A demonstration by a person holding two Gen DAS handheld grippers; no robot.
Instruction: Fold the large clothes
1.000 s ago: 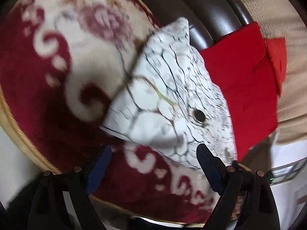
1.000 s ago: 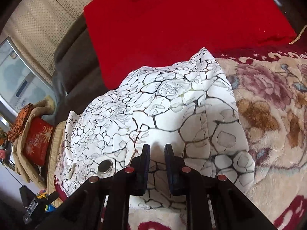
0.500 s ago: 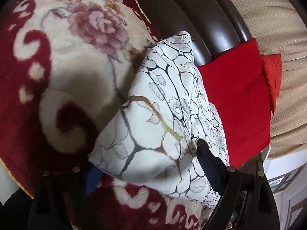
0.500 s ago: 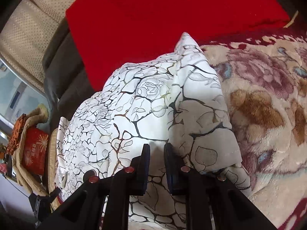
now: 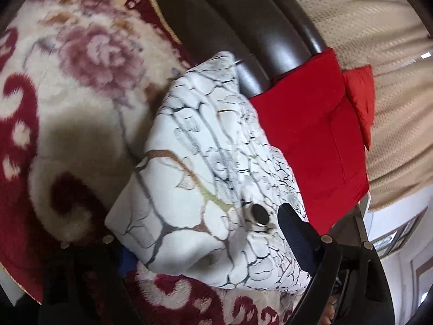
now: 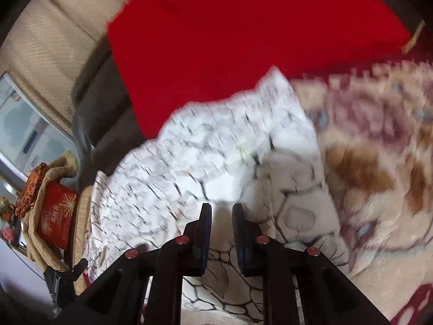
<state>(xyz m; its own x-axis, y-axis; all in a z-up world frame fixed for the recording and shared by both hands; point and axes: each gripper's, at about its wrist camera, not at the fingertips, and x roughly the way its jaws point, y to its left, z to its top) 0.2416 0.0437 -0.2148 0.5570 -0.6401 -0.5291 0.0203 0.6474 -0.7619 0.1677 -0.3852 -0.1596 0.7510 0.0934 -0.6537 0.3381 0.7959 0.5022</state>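
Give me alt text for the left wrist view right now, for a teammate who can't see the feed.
A folded white garment with a dark crackle print and a round black button lies on a red and cream floral blanket, filling the gap between the wide-open jaws of the left gripper. Behind it are a red cushion and a dark sofa back.

Both cameras look down at close range along their own fingers onto the garment (image 5: 216, 178) on the rug (image 5: 81, 86). The left view faces toward 1 o'clock, the red cushion (image 5: 311, 149) at 2. The right view, blurred, faces 12, the cushion (image 6: 243, 40) ahead. Both share garment (image 6: 216, 162), rug (image 6: 379, 162) and cushion.
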